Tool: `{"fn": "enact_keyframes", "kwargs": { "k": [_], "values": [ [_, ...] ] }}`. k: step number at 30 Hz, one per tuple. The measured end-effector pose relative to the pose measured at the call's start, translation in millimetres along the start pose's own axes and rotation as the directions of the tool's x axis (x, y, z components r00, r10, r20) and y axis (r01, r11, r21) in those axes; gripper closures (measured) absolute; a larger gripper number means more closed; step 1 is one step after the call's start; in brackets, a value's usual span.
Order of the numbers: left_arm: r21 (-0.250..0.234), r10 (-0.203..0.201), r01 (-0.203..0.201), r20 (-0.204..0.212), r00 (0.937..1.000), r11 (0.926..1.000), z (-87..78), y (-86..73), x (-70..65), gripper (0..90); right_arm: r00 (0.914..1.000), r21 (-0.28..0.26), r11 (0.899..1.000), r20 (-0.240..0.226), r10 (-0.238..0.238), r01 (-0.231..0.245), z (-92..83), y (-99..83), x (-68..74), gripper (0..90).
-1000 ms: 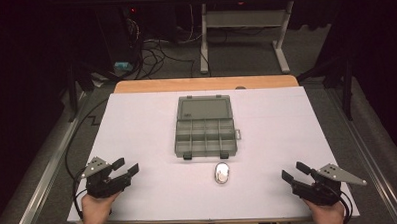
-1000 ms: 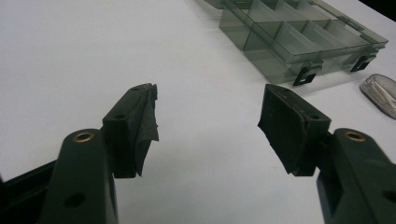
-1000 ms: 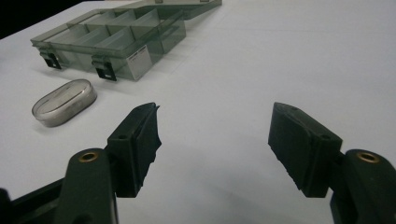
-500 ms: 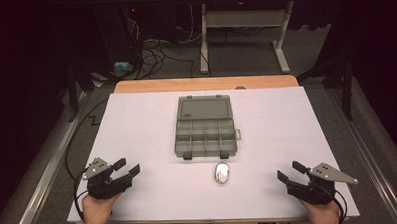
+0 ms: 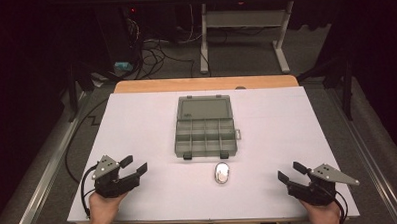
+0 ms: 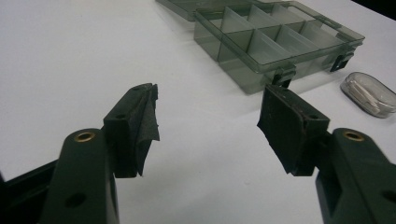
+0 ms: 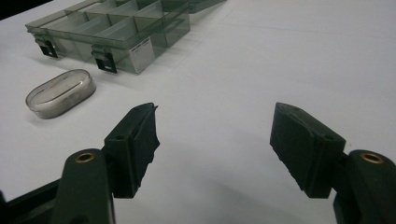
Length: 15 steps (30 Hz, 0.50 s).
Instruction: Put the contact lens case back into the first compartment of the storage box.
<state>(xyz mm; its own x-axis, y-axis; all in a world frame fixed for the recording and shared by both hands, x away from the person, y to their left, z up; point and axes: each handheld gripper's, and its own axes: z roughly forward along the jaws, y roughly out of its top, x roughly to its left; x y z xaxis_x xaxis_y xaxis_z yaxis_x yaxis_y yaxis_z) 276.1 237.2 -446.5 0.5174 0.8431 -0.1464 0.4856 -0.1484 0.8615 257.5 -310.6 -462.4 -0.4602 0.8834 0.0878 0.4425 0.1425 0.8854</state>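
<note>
A white table (image 5: 137, 124) fills the middle of the high view, with a strip of bare wood along its far edge and a dark floor with cables and a desk frame beyond it.

Near the table's centre lies a grey see-through box (image 5: 205, 126), lid open and folded back flat away from the person. Its nearer half is split into small compartments, and all that can be seen into look empty. Two dark latches hang from its near edge. In the left gripper view the box (image 6: 275, 39) sits ahead and to the right; in the right gripper view the box (image 7: 112, 28) sits ahead and to the left.

Just in front of the box, a little apart from it, lies a small oval tin (image 5: 221, 172) with a clear top, flat on the table. It lies between the two grippers, well apart from both.

The left gripper (image 5: 130, 165) is held low at the near left corner, jaws spread wide, holding and touching nothing. In its own view the left gripper (image 6: 208, 116) shows only bare table between its padded jaws.

The right gripper (image 5: 289, 172) is at the near right corner, jaws also wide apart and empty. In its own view the right gripper (image 7: 215, 133) points across the table, the tin (image 7: 60, 92) off to its left.
</note>
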Motion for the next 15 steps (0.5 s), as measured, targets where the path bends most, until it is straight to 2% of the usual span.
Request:
{"fn": "enact_keyframes", "kwargs": {
  "k": [15],
  "values": [
    [0.022, 0.034, -0.035, 0.048, 0.9983, 0.9991, 15.7, 5.3, -18.1, 37.5, 1.0000, -0.018, 1.000, -0.003, 0.002, -0.002, -0.3, 0.2, 0.6, 32.0]
  ]
}}
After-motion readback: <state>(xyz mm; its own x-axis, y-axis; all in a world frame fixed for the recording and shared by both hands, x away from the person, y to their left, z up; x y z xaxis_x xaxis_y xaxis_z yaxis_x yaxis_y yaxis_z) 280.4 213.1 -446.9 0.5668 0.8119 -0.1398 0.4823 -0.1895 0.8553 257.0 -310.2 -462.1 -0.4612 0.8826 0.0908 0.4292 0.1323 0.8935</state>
